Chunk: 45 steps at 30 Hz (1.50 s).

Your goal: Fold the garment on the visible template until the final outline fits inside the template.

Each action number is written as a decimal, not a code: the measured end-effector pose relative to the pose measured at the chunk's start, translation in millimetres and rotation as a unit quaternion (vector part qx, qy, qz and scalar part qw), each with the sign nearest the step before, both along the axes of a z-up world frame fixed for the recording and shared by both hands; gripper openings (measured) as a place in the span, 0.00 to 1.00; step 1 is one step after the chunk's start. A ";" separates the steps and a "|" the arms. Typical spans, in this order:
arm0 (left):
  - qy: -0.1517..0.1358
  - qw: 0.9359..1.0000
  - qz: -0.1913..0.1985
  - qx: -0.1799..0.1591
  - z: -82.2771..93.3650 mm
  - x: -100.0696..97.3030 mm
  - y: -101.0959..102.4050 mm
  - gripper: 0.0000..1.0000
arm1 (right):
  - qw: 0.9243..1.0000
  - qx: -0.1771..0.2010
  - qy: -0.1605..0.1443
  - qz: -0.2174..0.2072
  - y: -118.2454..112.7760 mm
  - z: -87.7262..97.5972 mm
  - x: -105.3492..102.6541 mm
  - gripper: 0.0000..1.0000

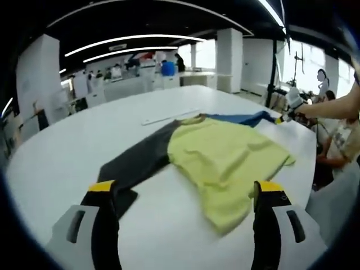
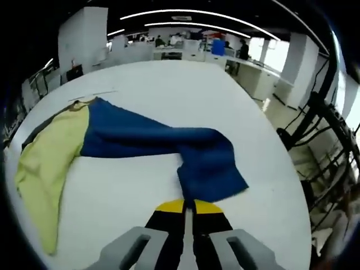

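Observation:
A garment lies flat on the white table (image 1: 67,152). Its body is yellow-green (image 1: 225,154), with a dark grey sleeve (image 1: 140,160) stretched toward my left gripper and a blue sleeve (image 1: 244,118) at the far side. My left gripper (image 1: 185,194) hovers open above the near hem, touching nothing. In the right gripper view the blue sleeve (image 2: 163,140) runs from the yellow-green body (image 2: 48,152) down to my right gripper (image 2: 188,207). Those jaws are pressed together on the sleeve's end. The right gripper (image 1: 291,107) also appears beyond the garment, held by a person's arm.
A thin pale strip (image 1: 169,116) lies on the table behind the garment. The table edge (image 2: 281,185) curves close on the right, with cables and stands on the floor beyond. A seated person (image 1: 337,140) is at the table's right side. Desks and pillars fill the background.

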State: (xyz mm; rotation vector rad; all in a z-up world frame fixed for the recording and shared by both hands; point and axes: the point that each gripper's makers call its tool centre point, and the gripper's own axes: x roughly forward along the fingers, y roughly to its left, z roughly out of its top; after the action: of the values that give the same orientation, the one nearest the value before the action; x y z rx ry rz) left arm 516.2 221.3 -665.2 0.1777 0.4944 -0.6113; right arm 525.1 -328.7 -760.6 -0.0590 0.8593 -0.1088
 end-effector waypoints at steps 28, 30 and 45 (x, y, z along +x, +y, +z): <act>0.003 1.000 -0.002 -0.001 1.4 -4.3 -2.5 0.98 | 0.997 -0.071 0.034 0.003 -74.1 19.8 -16.3 0.00; 0.003 1.000 -0.002 -0.002 1.5 -4.7 -2.8 0.98 | 0.997 -0.071 0.041 0.002 -75.6 16.1 -19.0 0.00; 0.010 1.000 0.000 -0.007 -0.8 -8.5 -0.2 0.99 | 0.998 -0.011 0.045 -0.052 -71.4 5.8 -23.7 0.19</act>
State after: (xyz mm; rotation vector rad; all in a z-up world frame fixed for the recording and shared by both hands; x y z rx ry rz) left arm 507.7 221.2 -666.0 0.1588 0.5103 -0.6161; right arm 501.4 -400.2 -754.8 -0.0403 0.9511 -0.2150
